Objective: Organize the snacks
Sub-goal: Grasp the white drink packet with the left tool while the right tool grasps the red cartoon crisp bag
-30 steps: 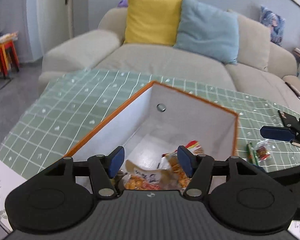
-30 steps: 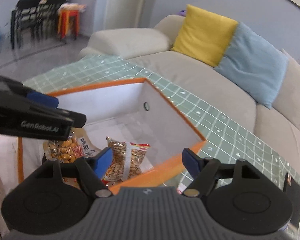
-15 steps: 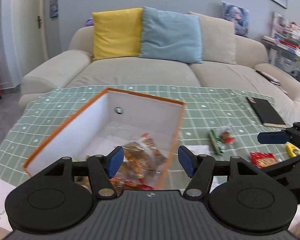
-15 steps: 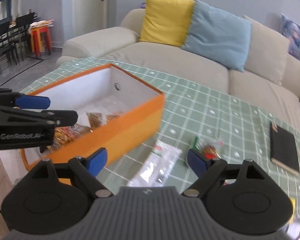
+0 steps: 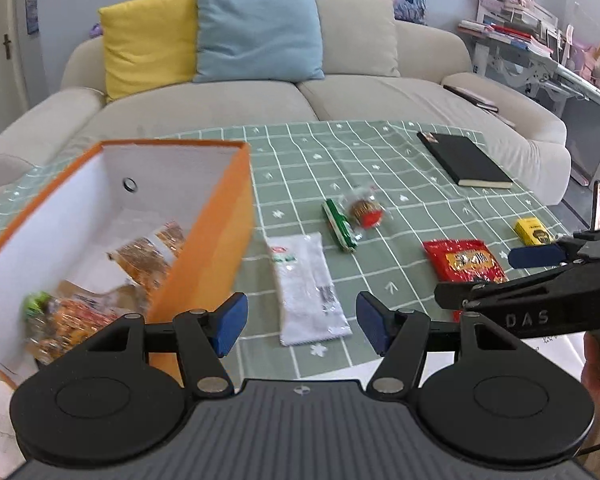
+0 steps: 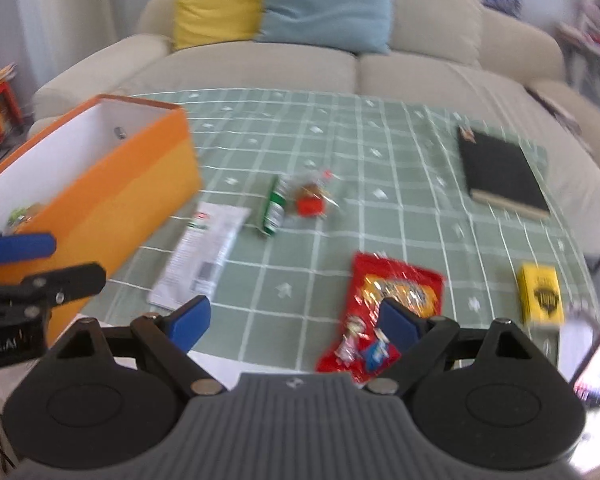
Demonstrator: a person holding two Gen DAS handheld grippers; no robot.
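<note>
Hovering over the table (image 5: 380,152), my left gripper (image 5: 298,322) holds empty fingers apart above the white packet (image 5: 310,286), my right gripper (image 6: 292,324) is opening toward the red packet (image 6: 384,300) at one o'clock; the orange box (image 5: 216,240) waits at nine o'clock.

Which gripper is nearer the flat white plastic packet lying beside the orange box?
Left. The left gripper, open, has the flat white plastic packet just ahead between its fingers. The right gripper, jaws opening, sits farther right, over the red snack bag.
</note>
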